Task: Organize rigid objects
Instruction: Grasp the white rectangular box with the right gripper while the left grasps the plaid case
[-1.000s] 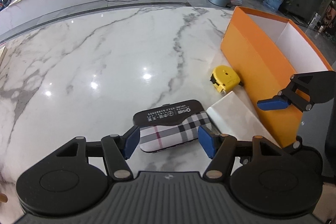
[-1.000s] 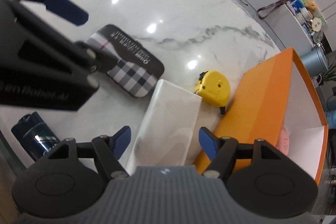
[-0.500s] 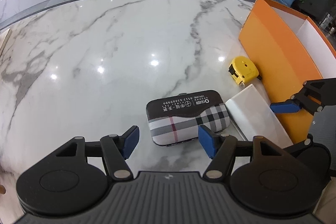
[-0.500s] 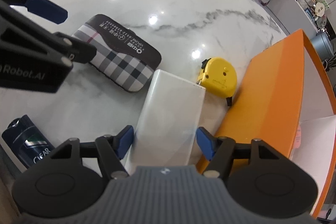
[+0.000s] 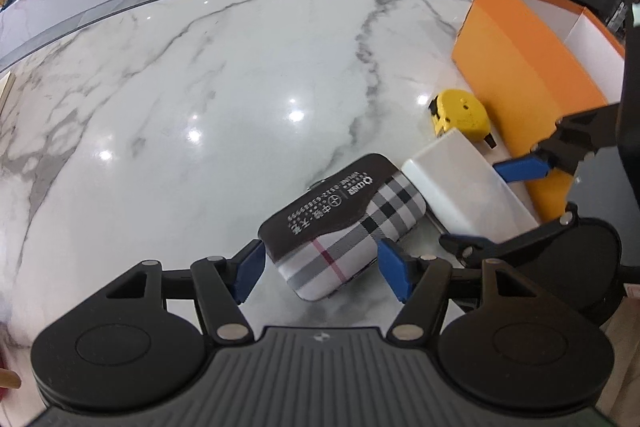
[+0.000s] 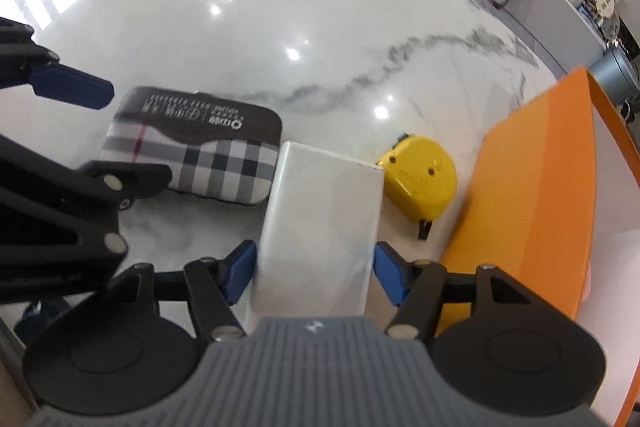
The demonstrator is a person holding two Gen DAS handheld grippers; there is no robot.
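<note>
Your right claw (image 6: 314,273) closing around white box (image 6: 320,211), pads not yet pressing. Your left claw (image 5: 318,271) released, straddling plaid case (image 5: 344,223) on table (image 5: 200,87).

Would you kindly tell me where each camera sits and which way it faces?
Left wrist: on the left tool, looking steeply down at the plaid case; the right tool shows alongside.
Right wrist: on the right tool, closing around the white box; left tool visible.
Shared: case, box, yellow tape measure, orange box.
</note>
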